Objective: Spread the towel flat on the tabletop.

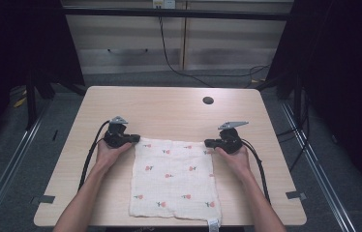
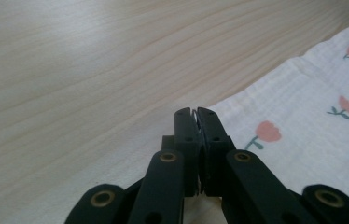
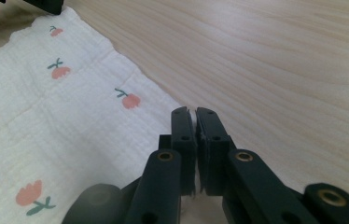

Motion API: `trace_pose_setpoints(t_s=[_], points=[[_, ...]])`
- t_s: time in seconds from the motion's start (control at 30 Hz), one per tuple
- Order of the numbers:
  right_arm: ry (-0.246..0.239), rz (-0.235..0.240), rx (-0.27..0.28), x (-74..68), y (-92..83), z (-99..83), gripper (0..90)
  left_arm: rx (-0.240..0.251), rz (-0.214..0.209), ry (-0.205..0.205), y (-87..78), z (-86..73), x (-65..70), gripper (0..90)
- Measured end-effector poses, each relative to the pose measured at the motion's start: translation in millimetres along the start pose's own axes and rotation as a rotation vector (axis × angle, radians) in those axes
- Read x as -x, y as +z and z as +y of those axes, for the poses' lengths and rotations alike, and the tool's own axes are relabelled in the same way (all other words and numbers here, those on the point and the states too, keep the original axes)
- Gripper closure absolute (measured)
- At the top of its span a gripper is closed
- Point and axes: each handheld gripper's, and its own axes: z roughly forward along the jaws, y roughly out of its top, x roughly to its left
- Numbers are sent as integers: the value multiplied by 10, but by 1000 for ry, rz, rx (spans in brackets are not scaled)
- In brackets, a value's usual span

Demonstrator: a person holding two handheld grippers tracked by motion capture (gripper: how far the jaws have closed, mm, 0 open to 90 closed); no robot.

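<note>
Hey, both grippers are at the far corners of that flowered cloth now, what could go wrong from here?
1. The left gripper and right gripper each pinch only a sliver of the cloth at its far corners, so a corner might slip out when lifted.
2. The cloth's near edge hangs slightly over the table edge; pulling toward the person could drag it off.
3. Uneven lifting may make the fold come out crooked.

White flower-printed cloth [image 1: 175, 180] flat on table's near half
</note>
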Motion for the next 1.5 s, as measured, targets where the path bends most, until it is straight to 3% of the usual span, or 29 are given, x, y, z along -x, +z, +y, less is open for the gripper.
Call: trace_pose_setpoints(t_s=[0.33,0.5,0.6,0.8,0.93,1.33,1.43,1.5], points=[[19,17,37,10,-77,41,867,60,-31,-20,-106,7,38,884],[17,11,44,6,-105,61,867,137,-52,-36,-213,26,94,885],[22,17,65,-4,-146,92,867,145,-56,-15,-271,36,154,885],[16,21,92,-42,-209,145,867,200,-98,-18,-448,107,171,885],[6,28,111,-46,-256,189,867,197,-99,-6,-465,117,227,885],[-24,23,157,-94,-442,445,868,275,-85,7,-733,316,264,886],[-42,21,157,-107,-467,490,868,306,-105,3,-801,338,264,885],[-46,23,158,-101,-479,511,868,302,-104,16,-808,356,292,886]])
